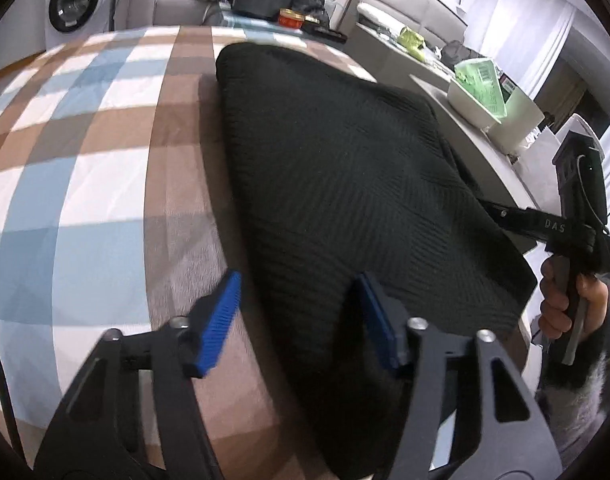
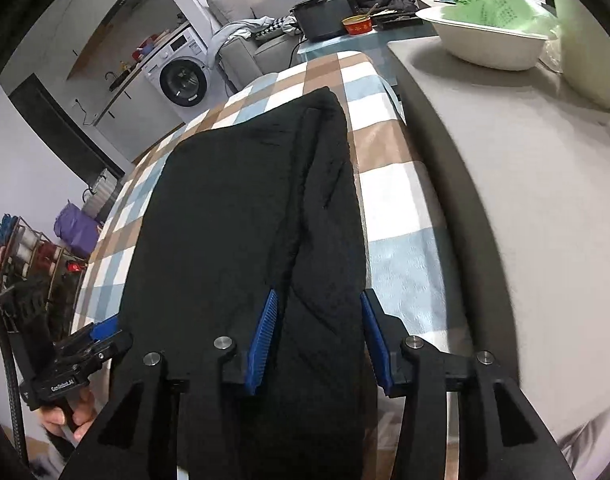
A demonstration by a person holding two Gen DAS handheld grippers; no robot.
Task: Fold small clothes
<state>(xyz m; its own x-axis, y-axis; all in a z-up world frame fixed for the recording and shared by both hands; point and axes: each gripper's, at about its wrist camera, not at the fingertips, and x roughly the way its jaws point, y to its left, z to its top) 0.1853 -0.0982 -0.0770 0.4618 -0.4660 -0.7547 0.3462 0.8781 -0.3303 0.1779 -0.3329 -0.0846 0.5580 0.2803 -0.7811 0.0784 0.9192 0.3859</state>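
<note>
A black knit garment (image 1: 345, 160) lies flat on a table covered with a blue, brown and white checked cloth (image 1: 85, 160). My left gripper (image 1: 297, 320) is open low over the garment's near left edge, one blue pad over the checked cloth and the other over the knit. In the right wrist view the garment (image 2: 225, 220) runs lengthwise with a folded layer along its right side. My right gripper (image 2: 319, 340) is open astride that right edge, its pads not pressing on the fabric. A hand (image 1: 561, 304) holds the right gripper's handle; its fingertips are hidden behind the garment there.
A grey surface (image 2: 525, 200) adjoins the table on the right and bears a white basin (image 2: 485, 48) holding a green bag. Beyond the table's far end are a red tin (image 2: 359, 24), a black box, a sofa and a washing machine (image 2: 183, 78). A rack of spools (image 2: 21, 248) stands at lower left.
</note>
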